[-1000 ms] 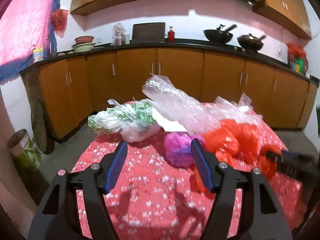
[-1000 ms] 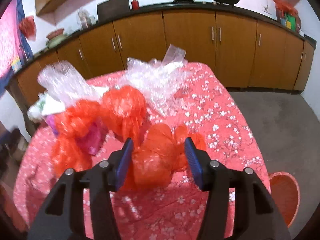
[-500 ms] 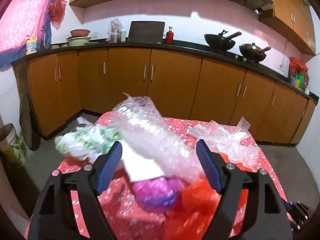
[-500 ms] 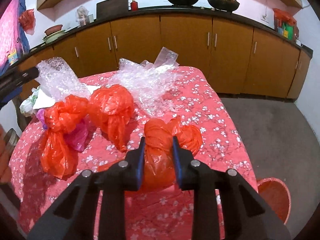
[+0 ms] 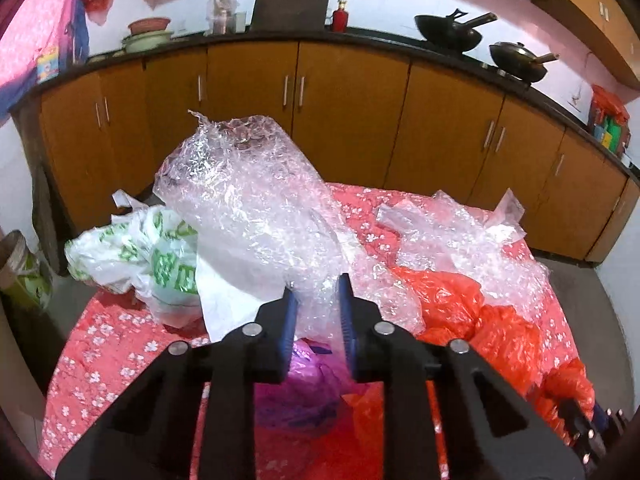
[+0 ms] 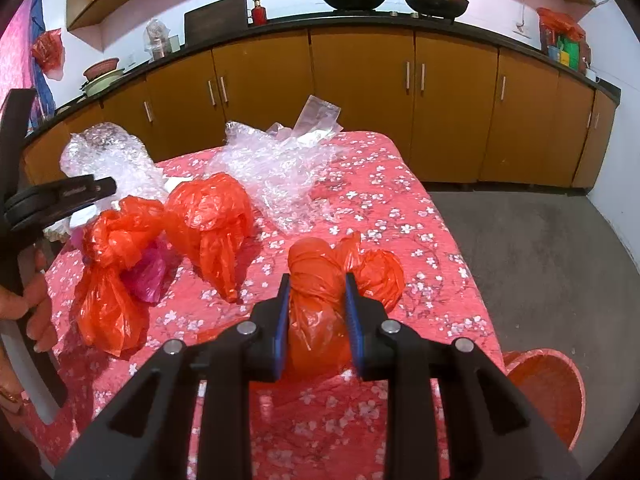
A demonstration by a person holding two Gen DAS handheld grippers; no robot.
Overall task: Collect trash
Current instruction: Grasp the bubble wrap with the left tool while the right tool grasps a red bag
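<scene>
Trash covers the table (image 6: pixel 400 184). The right gripper (image 6: pixel 315 312) is clamped on a knotted orange bag (image 6: pixel 316 292) lying near the table's front edge. The left gripper (image 5: pixel 316 320) has just been closing and pinches the loose edge of the bubble wrap (image 5: pixel 248 200). That thin film may slip out when lifted, or drag the white bag (image 5: pixel 140 256) beside it off the table.

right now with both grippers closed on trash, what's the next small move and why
Probably lift the right gripper and carry its knotted orange bag toward the red basket on the floor beside the table. The left gripper, just closed, pinches the bubble wrap.
</scene>
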